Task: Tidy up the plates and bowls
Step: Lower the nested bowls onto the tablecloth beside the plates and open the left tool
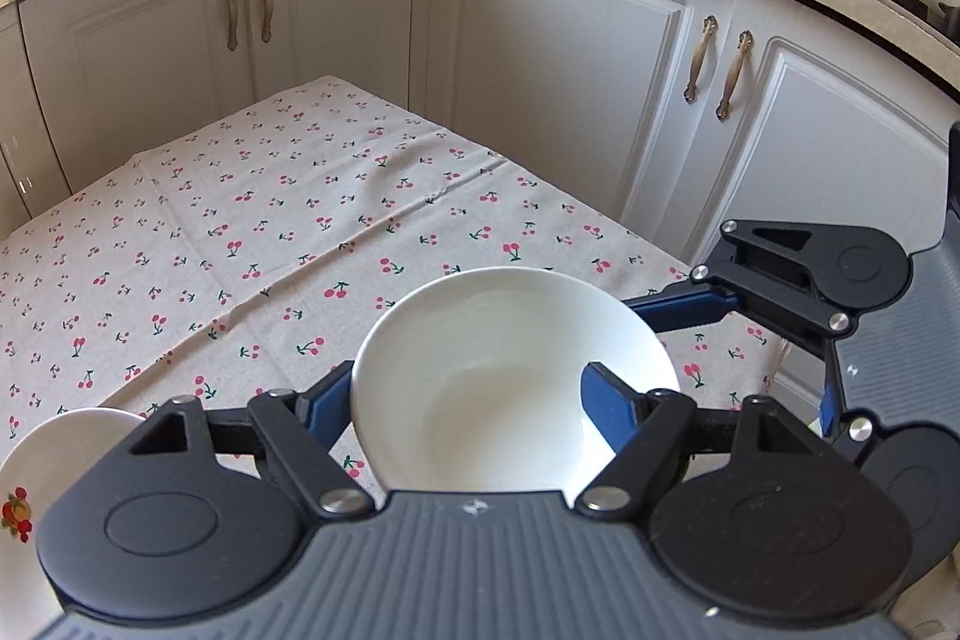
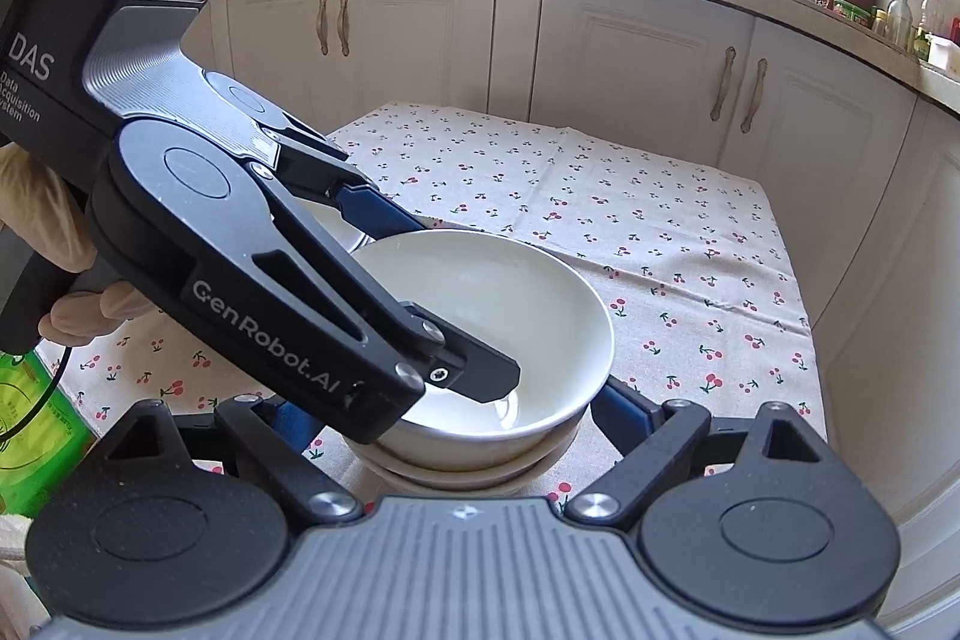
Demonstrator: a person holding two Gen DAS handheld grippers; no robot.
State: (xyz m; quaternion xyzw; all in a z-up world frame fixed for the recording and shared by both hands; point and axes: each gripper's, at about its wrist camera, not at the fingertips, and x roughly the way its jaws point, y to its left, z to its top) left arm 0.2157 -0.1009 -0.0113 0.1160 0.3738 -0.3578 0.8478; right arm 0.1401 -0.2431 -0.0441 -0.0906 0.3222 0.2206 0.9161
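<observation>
Bowls stood stacked near the tablecloth's near edge, mouths upward, and both grippers met over them. The left gripper (image 2: 444, 304) reached in from the left, angled steeply downward, a gloved hand (image 2: 42, 232) wrapped round its handle. Its jaws were clamped on the rim of the top bowl (image 1: 510, 370): one blue finger (image 1: 606, 409) lay inside the wall and the other pressed the outside. That white bowl sat level, nested in the stack (image 2: 462, 472) of at least two more beneath it; whether it rested fully on them or hung slightly lifted I could not quite tell. The right gripper (image 2: 462, 421) pointed downward from the near side, its jaws spread wide to either side of the stack, the pads not visibly touching it. A fruit-printed plate (image 1: 42, 478) lay by the near left corner of the cherry-patterned cloth (image 1: 300, 220). Cabinets (image 1: 540, 70) ran behind the far edge.
</observation>
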